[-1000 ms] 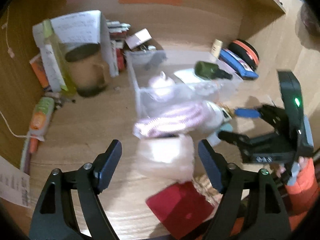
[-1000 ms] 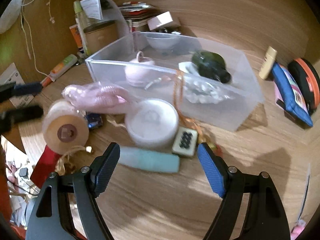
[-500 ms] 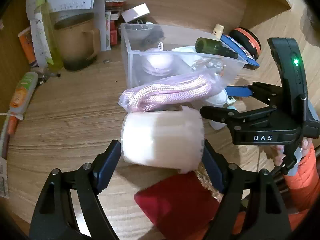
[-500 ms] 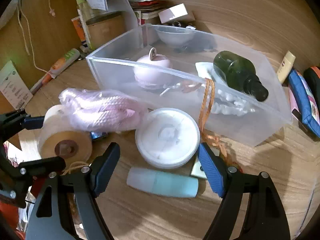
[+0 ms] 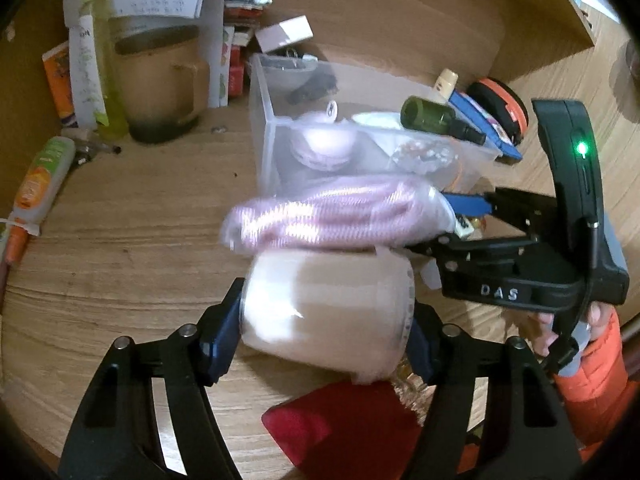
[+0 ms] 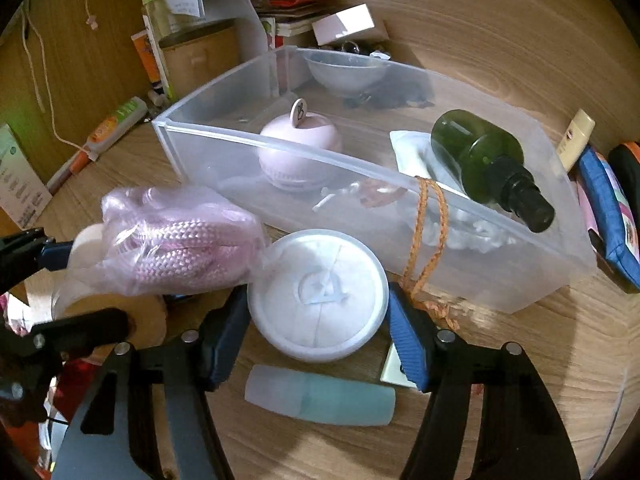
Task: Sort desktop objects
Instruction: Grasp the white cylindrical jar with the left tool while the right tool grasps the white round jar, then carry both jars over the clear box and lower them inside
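Bearing white "DAS" lettering, the right tool closes around a round white tub; the left tool clamps a tape roll.

My left gripper points steeply down, and its jaws have just been closing; both blue pads now press the ends of the tape roll. My right gripper tilts down too, jaws likewise closing on the round white container; the pads seem to touch its rim, though I can't be certain.
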Available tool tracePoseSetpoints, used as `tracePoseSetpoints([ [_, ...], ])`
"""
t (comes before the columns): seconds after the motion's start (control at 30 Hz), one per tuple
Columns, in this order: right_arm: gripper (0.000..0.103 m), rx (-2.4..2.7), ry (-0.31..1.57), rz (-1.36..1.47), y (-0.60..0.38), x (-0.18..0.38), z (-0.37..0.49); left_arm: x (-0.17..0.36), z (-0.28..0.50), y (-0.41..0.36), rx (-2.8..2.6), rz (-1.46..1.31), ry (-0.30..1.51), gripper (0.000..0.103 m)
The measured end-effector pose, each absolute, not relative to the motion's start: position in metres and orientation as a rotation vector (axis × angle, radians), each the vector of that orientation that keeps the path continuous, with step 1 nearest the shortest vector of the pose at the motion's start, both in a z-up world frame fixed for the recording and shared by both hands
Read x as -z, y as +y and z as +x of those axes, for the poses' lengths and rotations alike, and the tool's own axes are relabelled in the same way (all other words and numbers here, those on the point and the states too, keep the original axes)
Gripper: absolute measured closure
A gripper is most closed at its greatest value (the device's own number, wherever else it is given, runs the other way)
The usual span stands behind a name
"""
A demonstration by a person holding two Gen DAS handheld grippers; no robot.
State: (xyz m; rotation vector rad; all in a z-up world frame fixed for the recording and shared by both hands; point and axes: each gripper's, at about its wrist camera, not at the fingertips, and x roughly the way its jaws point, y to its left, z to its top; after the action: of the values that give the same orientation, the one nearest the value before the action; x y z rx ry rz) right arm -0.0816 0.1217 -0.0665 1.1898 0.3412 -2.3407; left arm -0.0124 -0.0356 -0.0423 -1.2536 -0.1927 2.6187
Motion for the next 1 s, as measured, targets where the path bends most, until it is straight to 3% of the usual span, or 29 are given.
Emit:
tracePoseSetpoints([
  [0.37,0.041,2.379,0.298,1.068,0.136,0.034,-0.058,0.027,-0.013,-0.043,-2.609,-1.245,-0.287,0.036],
  [1.0,0.040,2.463,0.222,0.940,0.179,0.001,-0.041,-0.017,-0.009,-0.019,-2.682,-1.110,-0.245,0.036],
])
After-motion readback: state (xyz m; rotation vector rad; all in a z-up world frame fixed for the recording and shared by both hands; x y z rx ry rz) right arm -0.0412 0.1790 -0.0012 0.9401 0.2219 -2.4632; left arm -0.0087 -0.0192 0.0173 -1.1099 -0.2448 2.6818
